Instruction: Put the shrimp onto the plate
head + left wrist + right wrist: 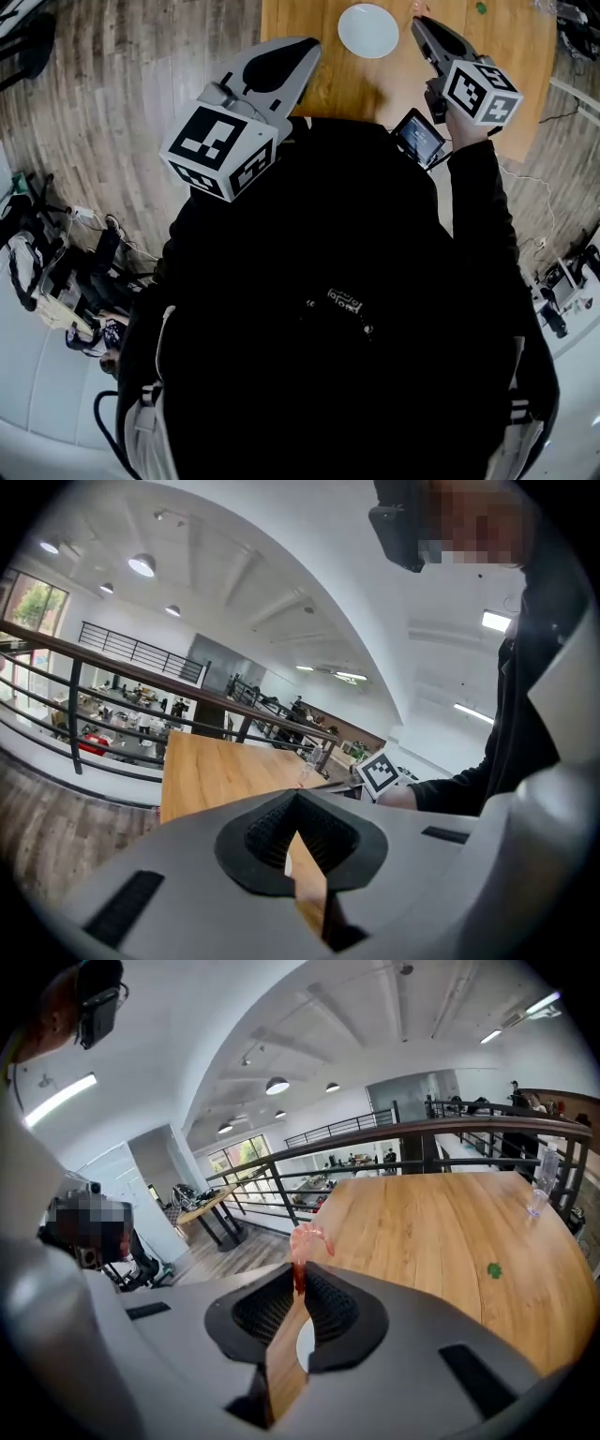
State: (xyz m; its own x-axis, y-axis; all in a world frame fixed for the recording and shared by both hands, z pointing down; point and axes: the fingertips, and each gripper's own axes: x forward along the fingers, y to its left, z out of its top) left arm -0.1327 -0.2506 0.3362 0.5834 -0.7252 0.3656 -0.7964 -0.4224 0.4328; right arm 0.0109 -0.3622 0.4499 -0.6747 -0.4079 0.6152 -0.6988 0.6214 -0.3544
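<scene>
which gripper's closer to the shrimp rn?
Right. The right gripper has the shrimp pinched in its jaws; the left gripper sits across the plate from it.

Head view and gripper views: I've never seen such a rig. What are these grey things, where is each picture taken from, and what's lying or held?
No robot: a person holds a two-jaw gripper in each hand; the marker cubes belong to them. The head view looks down from the person's head; each gripper view looks along its own jaws. The left gripper is shut, empty. The right gripper is shut on a pink shrimp over the wooden table, where a white plate lies empty.
</scene>
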